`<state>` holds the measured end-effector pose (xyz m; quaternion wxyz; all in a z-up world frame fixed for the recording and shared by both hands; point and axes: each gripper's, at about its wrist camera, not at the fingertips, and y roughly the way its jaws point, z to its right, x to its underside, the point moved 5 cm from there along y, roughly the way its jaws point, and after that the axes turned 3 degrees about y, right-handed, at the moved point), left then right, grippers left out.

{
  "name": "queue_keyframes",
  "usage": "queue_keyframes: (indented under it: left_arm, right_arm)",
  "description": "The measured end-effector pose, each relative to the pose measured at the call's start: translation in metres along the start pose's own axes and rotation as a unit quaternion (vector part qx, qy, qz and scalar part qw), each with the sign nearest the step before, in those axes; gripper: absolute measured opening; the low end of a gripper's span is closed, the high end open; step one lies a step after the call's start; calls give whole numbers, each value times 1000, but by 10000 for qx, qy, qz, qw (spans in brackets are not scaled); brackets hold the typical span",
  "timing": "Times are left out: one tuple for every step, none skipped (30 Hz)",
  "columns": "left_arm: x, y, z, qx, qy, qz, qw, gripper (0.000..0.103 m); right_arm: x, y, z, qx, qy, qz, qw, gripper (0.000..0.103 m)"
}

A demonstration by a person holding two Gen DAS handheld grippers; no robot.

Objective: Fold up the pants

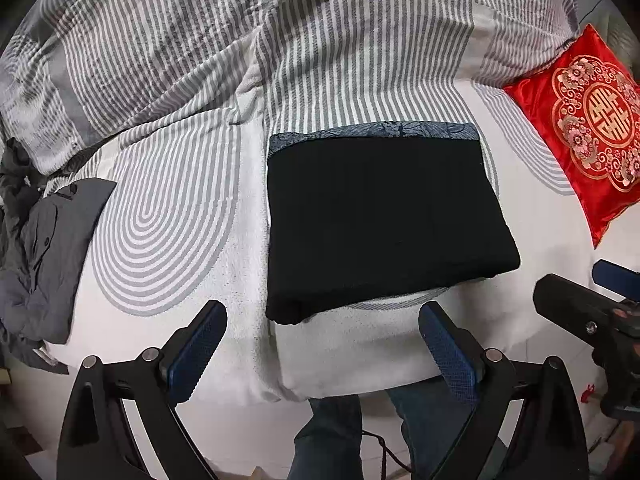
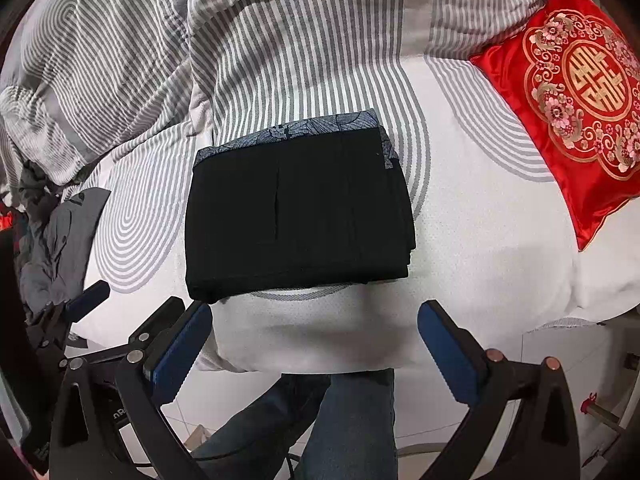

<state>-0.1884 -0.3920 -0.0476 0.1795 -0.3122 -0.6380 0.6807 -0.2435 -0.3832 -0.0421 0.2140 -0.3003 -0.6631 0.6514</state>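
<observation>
A: Left wrist view first. Where do the black pants (image 1: 384, 220) lie from the left gripper (image 1: 324, 344)?

B: Straight ahead and a little right of centre, already a compact folded rectangle on the bed (image 1: 168, 208), long axis running left to right across the view. The blue patterned garment (image 1: 376, 132) peeks out along the far edge, under the black one. The fingers are spread wide and hold nothing, short of the near edge, not touching it.

A: Anything around?

B: A grey jacket (image 1: 44, 240) well off to the left, the red cushion (image 1: 588, 128) far right, the striped duvet (image 1: 200, 40) beyond. The right gripper shows at the right edge. Nothing lies between the fingers and the bundle.

A: Right wrist view?

B: The pants (image 2: 296, 212) sit ahead, slightly left of centre. The right gripper (image 2: 316, 340) is likewise spread apart and empty (its left finger is just beside the bundle's near left corner). Cushion (image 2: 576, 100) right, jacket (image 2: 60, 232) left. Both grippers look about equally near; I'd judge the folding essentially done.
</observation>
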Motion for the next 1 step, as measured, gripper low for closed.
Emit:
queue_keyframes:
  left_arm:
    - [0, 0, 0, 9, -1, -5, 10000, 97]
  right_arm:
    - [0, 0, 0, 1, 6, -3, 10000, 103]
